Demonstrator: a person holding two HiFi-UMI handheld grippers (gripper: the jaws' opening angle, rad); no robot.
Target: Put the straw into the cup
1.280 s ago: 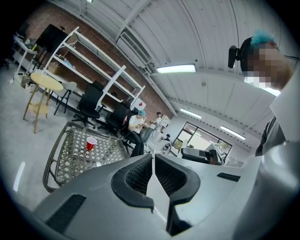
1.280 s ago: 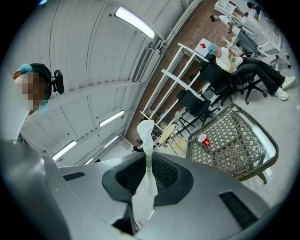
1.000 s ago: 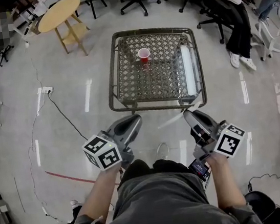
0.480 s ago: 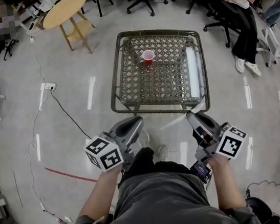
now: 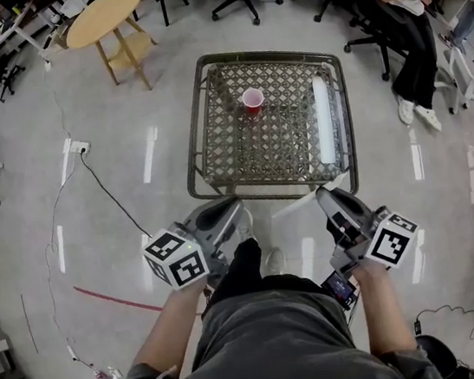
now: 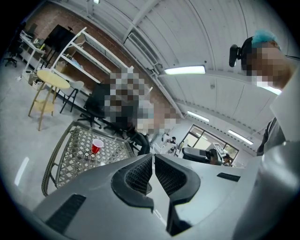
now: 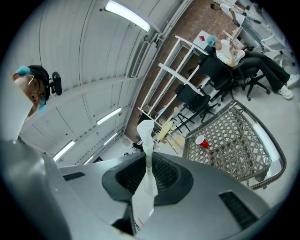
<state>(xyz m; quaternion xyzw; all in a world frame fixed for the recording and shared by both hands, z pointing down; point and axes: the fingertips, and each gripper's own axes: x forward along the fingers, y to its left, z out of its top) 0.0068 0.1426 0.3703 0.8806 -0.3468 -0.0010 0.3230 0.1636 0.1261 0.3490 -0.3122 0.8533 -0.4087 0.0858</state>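
straw held, cup far ahead
right hand-held gripper (image 5: 319,196) clamped on the white wrapped straw (image 7: 146,140), whose length crosses its jaws. left hand-held gripper (image 5: 232,204) closed, empty. red cup (image 5: 252,99) upright on far worktop (image 5: 214,152), well apart, far-left of the straw.
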